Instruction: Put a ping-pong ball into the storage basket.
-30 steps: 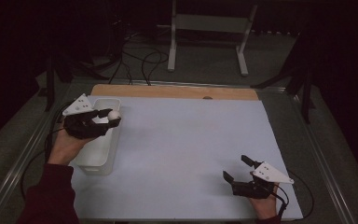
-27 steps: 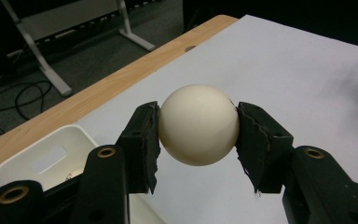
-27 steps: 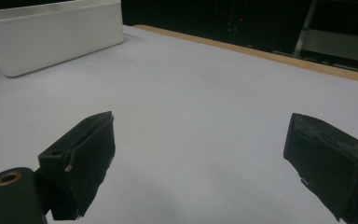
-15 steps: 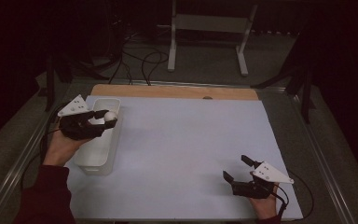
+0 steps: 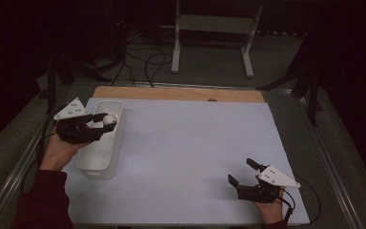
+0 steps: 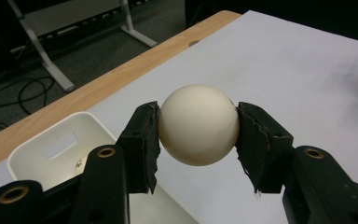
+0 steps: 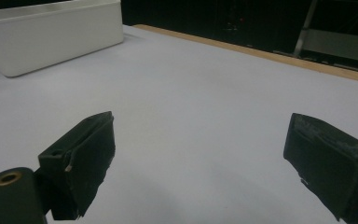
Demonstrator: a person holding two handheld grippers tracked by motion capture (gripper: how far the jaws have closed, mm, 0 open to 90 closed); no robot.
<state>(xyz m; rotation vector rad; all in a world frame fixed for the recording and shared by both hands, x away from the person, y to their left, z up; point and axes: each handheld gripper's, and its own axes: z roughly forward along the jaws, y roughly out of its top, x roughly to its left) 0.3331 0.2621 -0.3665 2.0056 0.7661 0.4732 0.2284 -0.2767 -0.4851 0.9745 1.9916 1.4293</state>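
High view: left tool (image 5: 106,122) grasps the white ball (image 5: 108,119) above the white bin (image 5: 97,160).
Ball is not yet put down; right tool (image 5: 242,172) rests released on the bench (image 5: 186,152).

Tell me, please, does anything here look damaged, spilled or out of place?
Only small wear stands out: in the left gripper view, the black pads that clamp the white ball have ragged, chipped edges. Nothing is spilled. The white bin stands upright on the white sheet, and the right gripper is open with nothing in it.
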